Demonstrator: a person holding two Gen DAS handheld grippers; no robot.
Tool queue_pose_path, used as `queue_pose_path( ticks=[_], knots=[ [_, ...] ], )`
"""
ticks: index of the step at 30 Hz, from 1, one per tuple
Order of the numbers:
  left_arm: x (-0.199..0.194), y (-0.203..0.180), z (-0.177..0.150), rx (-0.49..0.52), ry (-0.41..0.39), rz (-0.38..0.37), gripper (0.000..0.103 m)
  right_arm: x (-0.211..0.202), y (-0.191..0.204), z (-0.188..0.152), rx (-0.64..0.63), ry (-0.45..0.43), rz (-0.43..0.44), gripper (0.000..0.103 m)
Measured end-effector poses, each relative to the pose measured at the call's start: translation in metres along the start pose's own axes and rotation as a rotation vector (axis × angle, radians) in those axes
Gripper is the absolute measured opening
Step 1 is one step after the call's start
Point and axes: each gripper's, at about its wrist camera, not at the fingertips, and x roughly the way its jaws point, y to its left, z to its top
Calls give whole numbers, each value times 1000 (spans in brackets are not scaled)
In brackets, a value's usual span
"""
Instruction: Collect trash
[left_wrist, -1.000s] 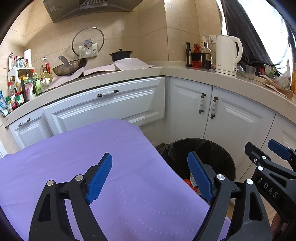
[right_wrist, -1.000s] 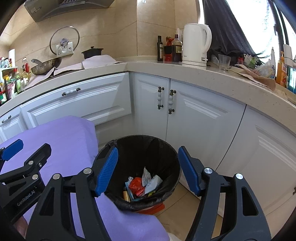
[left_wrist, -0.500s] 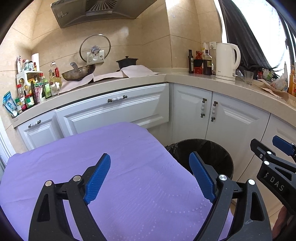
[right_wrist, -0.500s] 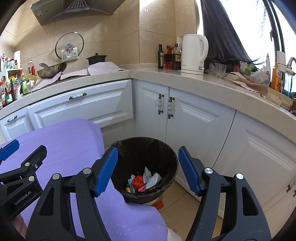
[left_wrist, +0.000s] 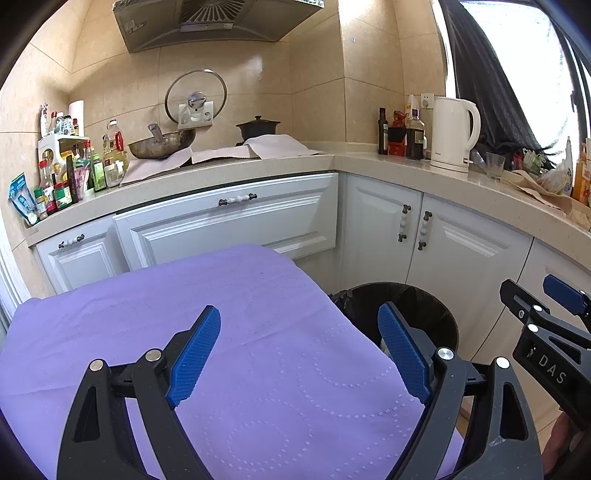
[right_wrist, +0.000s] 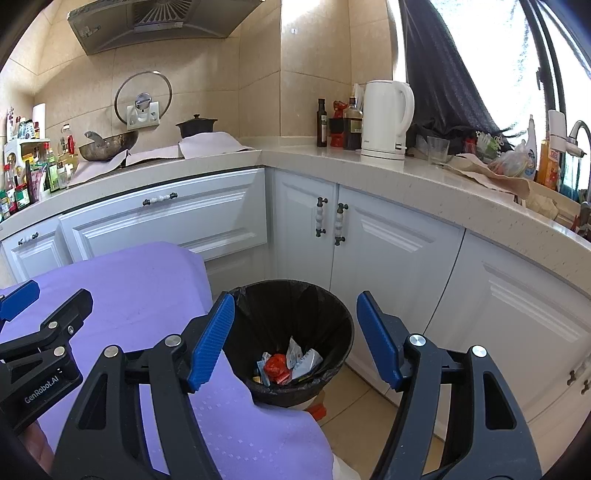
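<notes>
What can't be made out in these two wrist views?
- Trash bin, left wrist view: its contents are hidden by the purple cloth and the left gripper.
- Wrappers in the bin, right wrist view: too small to identify.
- Bin's base, right wrist view: hidden by the cloth edge.
- Condiment labels: too small to read.

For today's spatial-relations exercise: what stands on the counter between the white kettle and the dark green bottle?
In the right wrist view, a red item and a dark bottle stand between the white kettle and the dark green bottle.

A home kitchen: a range hood (left_wrist: 218, 22) above a wok (left_wrist: 160, 146), white cabinets (right_wrist: 395, 258), a kettle (right_wrist: 386, 120) and sauce bottles (left_wrist: 66, 177) on the beige tabletop (right_wrist: 424, 181).
</notes>
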Motion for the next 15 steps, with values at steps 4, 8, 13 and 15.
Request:
queue_pose_path(
  ticks=[4,8,13,15],
  knots=[
    [0,0,0,0,0,0,85,0,0,0,0,1,0,67],
    [0,0,0,-1,0,-1,85,0,1,0,0,0,-1,67],
    [-1,1,0,-2,0,0,85,0,1,0,0,1,0,67],
    [-1,2,0,-1,2,-2,85,0,0,0,-1,0,-1,67]
  ],
)
